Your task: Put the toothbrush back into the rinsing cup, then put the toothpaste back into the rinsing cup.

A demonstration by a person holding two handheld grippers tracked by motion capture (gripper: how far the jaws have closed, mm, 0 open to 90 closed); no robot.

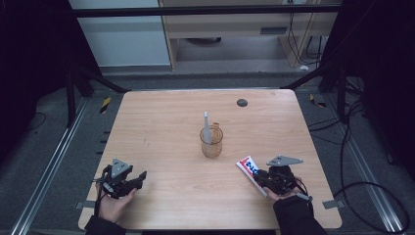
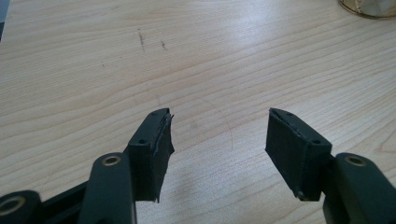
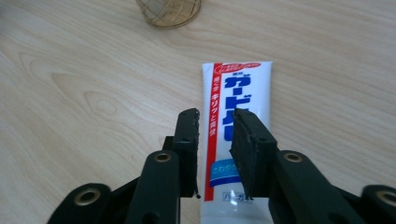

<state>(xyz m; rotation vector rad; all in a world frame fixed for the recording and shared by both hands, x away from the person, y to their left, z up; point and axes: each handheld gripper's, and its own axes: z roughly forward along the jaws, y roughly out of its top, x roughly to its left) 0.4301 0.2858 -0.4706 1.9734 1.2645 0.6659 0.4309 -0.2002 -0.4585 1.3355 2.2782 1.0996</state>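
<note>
Presently the toothpaste tube (image 3: 238,107) lies flat on the counter (image 1: 166,127) near the glass cup (image 1: 211,142); the right claw (image 3: 215,133) straddles it, jaws parted, not pressing; left claw (image 2: 219,135) stands open, empty. Risk: closing off-centre may skid or crush the tube.

The tabletop (image 1: 161,127) is seen to be pale wood with a smooth, faintly sheened finish and a flowing grain, marked by a few dark scuffs. The toothpaste tube (image 3: 243,88) is formed of glossy white plastic printed in red and blue, while the cup (image 1: 211,142) is of clear amber-tinted glass or plastic. The fingers (image 2: 294,149) are faced with matt black rubbery pads, rough at the edges.
</note>
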